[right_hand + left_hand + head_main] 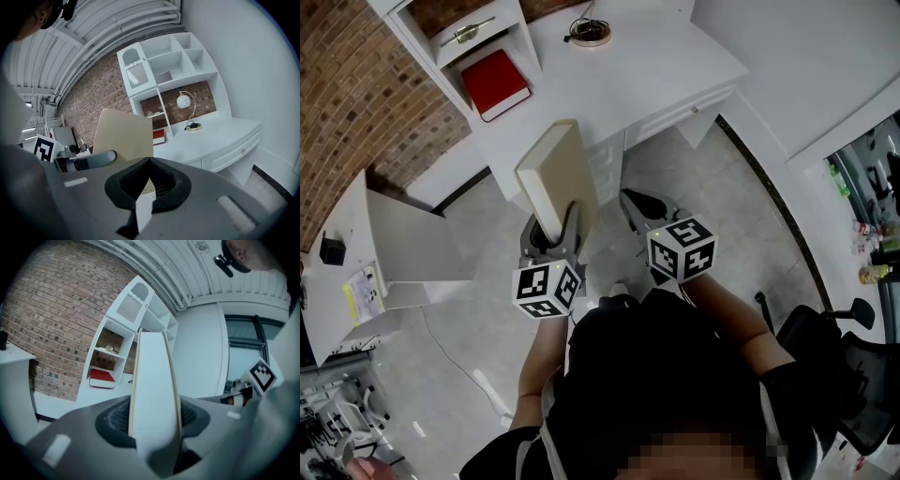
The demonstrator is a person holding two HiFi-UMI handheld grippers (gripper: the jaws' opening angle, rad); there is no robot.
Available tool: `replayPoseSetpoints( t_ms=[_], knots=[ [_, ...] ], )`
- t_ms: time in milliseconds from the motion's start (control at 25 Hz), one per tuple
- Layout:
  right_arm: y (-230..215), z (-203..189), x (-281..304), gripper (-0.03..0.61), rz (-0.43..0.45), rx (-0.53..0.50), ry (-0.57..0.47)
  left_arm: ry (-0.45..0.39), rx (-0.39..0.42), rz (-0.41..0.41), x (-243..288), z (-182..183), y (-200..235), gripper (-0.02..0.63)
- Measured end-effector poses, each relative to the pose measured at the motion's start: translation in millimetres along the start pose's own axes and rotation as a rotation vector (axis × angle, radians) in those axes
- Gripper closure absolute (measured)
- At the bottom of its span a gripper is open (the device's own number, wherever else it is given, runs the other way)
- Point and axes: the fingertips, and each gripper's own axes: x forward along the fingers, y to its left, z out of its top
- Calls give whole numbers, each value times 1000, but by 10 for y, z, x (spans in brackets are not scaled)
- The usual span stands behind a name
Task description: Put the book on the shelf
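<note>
A beige hardcover book (558, 173) stands upright, clamped at its lower end by my left gripper (555, 230), just in front of the white desk (656, 66). In the left gripper view the book (152, 380) fills the gap between the jaws of the left gripper (152, 416), page edges facing the camera. The white shelf unit (478, 23) rises at the desk's far left, with a red book (495, 82) lying flat in its lowest bay. My right gripper (636, 208) is shut and empty, beside the beige book (124, 136). The right gripper (149, 180) points toward the shelf (159, 61).
A globe lamp (185, 101) with a round base (589, 34) sits on the desk right of the red book (158, 136). Desk drawers (703, 103) face me. A low white side table (337, 272) stands at left, an office chair (853, 366) at right.
</note>
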Motion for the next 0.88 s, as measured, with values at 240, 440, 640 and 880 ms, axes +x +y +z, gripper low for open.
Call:
replayPoseSetpoints(
  t_ms=[240, 440, 640, 880],
  knots=[
    [-2, -13, 82, 581, 1, -6, 10, 0, -6, 8, 56, -6, 104, 403],
    [-67, 92, 210, 581, 23, -16, 8, -3, -10, 37, 151, 39, 183, 403],
    [-146, 220, 399, 581, 70, -34, 11, -18, -16, 79, 291, 115, 256, 403],
    [-275, 415, 601, 581, 120, -65, 18, -35, -21, 125, 496, 227, 296, 403]
  ],
)
